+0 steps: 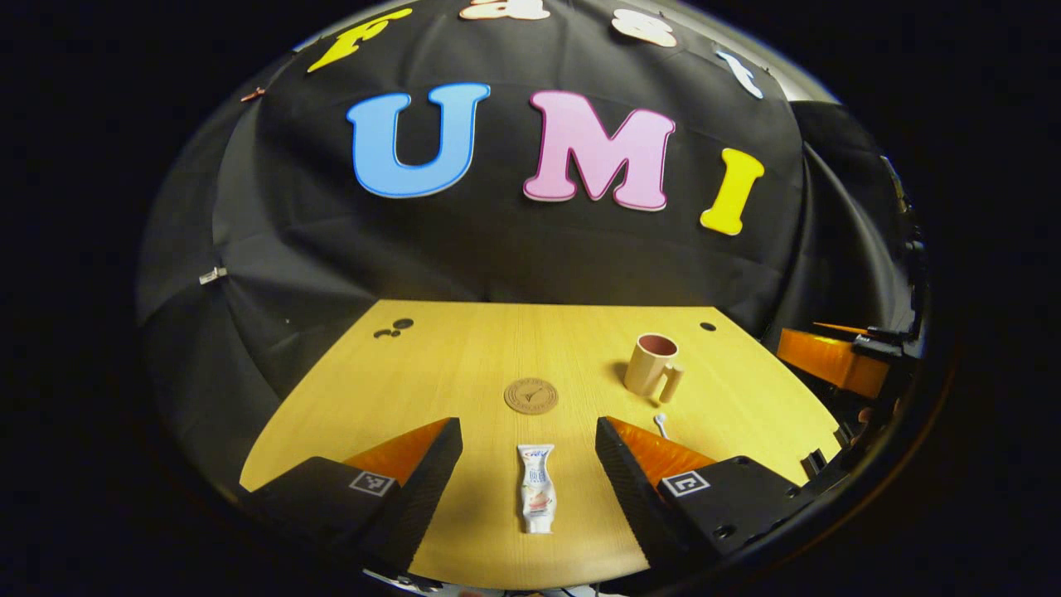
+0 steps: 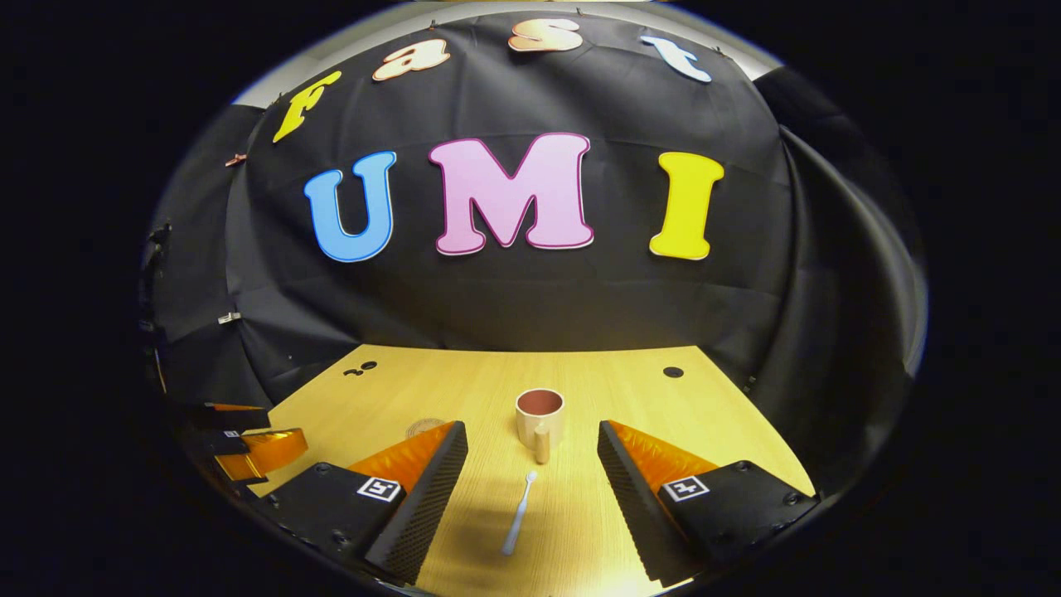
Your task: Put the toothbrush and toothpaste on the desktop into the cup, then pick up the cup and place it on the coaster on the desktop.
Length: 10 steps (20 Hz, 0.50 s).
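Both tongs gape empty over wood-grain desktop (image 1: 464, 348): flat toothpaste (image 1: 536, 487), slim toothbrush (image 2: 519, 513), cylindrical cup (image 2: 540, 415), round coaster (image 1: 530, 395).

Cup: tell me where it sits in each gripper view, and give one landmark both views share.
Left gripper view: the cup stands right of centre on the table, handle toward the camera, beyond the right finger.
Right gripper view: the cup stands at centre, between the fingers and beyond the toothbrush.
Shared landmark: the round coaster, left of the cup in both views.
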Each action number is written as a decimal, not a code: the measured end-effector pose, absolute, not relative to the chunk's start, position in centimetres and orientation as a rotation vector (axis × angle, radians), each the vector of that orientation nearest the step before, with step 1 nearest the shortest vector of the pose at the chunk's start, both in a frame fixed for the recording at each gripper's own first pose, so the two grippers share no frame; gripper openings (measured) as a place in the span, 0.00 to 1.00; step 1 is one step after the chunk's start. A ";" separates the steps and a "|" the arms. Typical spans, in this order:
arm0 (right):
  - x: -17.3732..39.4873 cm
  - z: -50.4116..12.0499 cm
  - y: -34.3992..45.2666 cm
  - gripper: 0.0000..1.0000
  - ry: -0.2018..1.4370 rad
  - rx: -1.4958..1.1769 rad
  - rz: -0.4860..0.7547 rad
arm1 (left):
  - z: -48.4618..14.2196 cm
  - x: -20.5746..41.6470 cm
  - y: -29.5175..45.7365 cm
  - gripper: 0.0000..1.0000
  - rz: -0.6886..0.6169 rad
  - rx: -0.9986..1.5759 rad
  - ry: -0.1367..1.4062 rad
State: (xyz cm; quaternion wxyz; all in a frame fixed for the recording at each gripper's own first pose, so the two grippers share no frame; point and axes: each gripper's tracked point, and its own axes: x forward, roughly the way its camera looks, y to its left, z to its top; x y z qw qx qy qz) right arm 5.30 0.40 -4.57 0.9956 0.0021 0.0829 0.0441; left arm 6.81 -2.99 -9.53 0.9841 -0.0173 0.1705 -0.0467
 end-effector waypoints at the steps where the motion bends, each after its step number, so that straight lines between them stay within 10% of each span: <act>1: 5.7 -4.9 0.5 0.97 0.173 -0.001 0.099 | -10.5 7.4 -3.0 1.00 -0.091 -0.036 0.377; 10: 8.7 -9.7 -0.1 0.97 0.310 0.002 0.175 | -19.8 12.0 -3.3 1.00 -0.062 -0.021 0.676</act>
